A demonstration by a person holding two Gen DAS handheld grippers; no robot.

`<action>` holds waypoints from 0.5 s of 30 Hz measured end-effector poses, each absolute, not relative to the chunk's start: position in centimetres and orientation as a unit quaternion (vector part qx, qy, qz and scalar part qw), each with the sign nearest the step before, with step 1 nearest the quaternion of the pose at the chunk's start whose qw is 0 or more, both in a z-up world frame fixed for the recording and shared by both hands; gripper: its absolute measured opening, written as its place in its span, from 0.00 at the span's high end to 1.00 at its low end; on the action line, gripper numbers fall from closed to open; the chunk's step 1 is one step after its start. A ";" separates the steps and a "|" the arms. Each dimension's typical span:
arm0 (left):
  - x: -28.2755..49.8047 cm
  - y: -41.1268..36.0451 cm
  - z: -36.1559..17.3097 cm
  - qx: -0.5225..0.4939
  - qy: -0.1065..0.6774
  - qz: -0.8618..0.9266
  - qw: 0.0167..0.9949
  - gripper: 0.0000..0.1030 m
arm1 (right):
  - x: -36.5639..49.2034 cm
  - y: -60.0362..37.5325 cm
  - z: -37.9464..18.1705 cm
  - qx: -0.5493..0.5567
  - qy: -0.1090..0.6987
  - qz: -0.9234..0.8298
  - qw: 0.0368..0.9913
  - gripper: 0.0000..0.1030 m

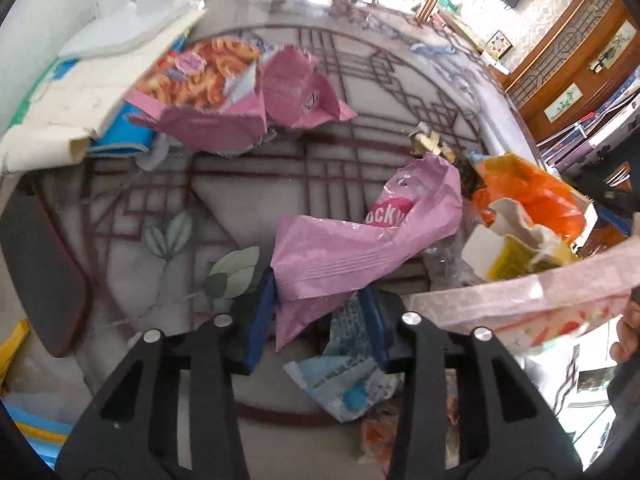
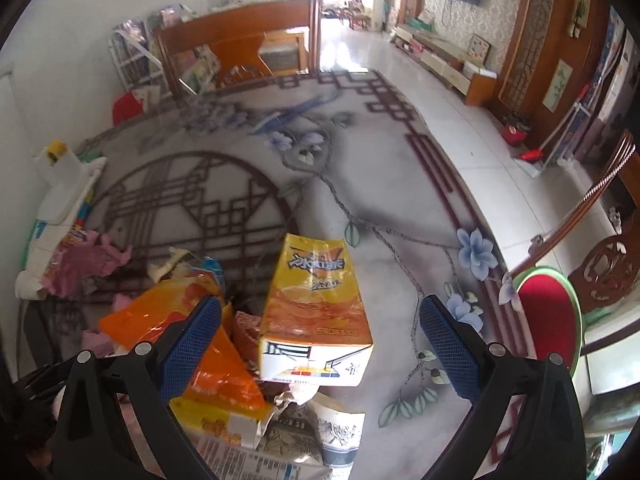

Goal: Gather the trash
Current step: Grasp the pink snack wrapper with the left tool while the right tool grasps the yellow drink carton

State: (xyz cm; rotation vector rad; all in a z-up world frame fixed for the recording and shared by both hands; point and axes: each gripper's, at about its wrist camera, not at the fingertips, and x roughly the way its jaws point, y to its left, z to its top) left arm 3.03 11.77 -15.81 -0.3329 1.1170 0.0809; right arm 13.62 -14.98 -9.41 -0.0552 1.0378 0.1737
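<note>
On the patterned rug (image 1: 360,92), my left gripper (image 1: 318,294) points down at a crumpled pink snack bag (image 1: 360,240). Its blue pads (image 1: 260,320) stand close together, and the bag's lower end is pinched between them with a pale blue wrapper (image 1: 344,384). My right gripper (image 2: 320,312) is wide open over a yellow-orange drink carton (image 2: 316,304) lying on the rug. The carton sits between the pads without touching either. The right gripper's left pad (image 2: 192,344) hangs over an orange plastic bag (image 2: 224,376).
More trash lies around: a second pink bag (image 1: 296,88), a printed snack bag (image 1: 208,76), an orange bag (image 1: 528,196) and a floral paper cup (image 2: 336,428). A hand (image 1: 628,332) shows beside a translucent bag (image 1: 560,300). White cardboard (image 1: 80,92) and a red stool (image 2: 548,320) flank the pile.
</note>
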 end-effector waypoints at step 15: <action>-0.8 10.1 -8.0 -0.194 0.423 0.033 0.885 0.67 | 12.7 -18.3 -9.2 0.043 0.498 0.090 0.862 0.43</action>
